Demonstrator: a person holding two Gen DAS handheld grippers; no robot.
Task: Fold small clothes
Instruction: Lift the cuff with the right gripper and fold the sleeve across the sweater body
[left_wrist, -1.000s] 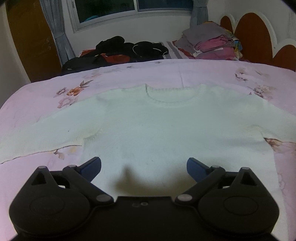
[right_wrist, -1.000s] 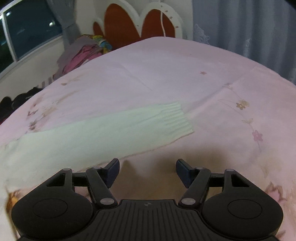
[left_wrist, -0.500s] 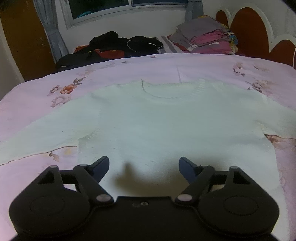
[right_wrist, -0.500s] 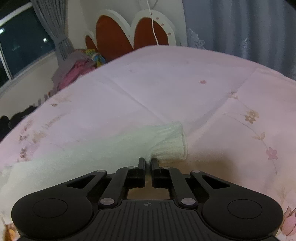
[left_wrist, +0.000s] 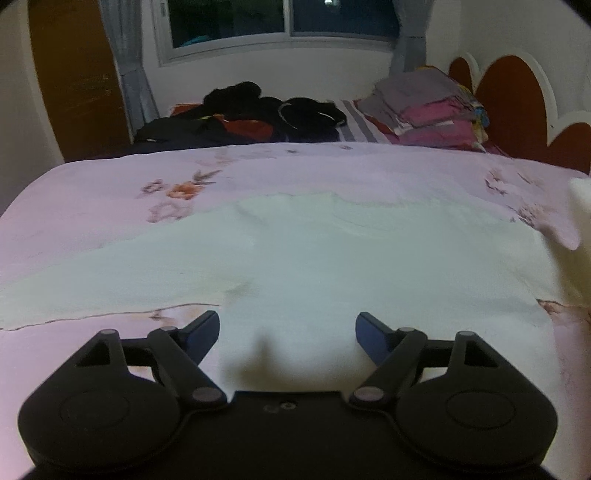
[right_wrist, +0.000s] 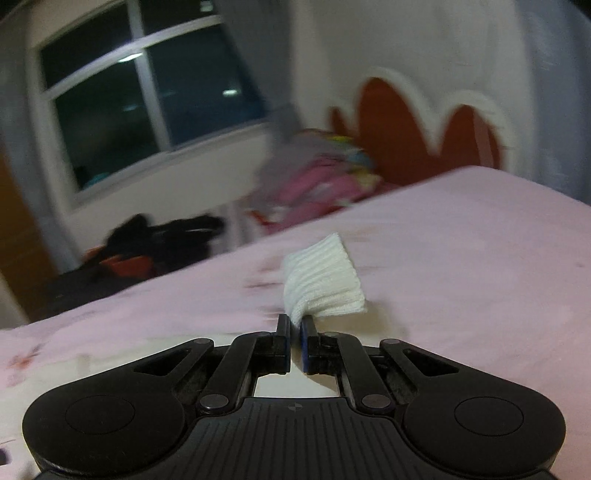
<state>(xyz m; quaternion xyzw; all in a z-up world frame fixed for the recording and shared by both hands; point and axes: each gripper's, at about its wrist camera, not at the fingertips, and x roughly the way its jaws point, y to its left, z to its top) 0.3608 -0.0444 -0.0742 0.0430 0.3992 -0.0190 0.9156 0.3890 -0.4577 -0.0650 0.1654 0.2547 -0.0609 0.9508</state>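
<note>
Clearly the white sweater (left_wrist: 332, 258) is soft, light and floppy knit, best taken by a cuff or hem edge. It lies spread on the pink bedspread (left_wrist: 92, 229). At three o'clock its sleeve lifts: the right gripper (right_wrist: 294, 328) pinches the ribbed cuff (right_wrist: 325, 284). The left gripper (left_wrist: 286, 332) hangs spread over the hem, holding nothing. One sweater, two grippers.
</note>
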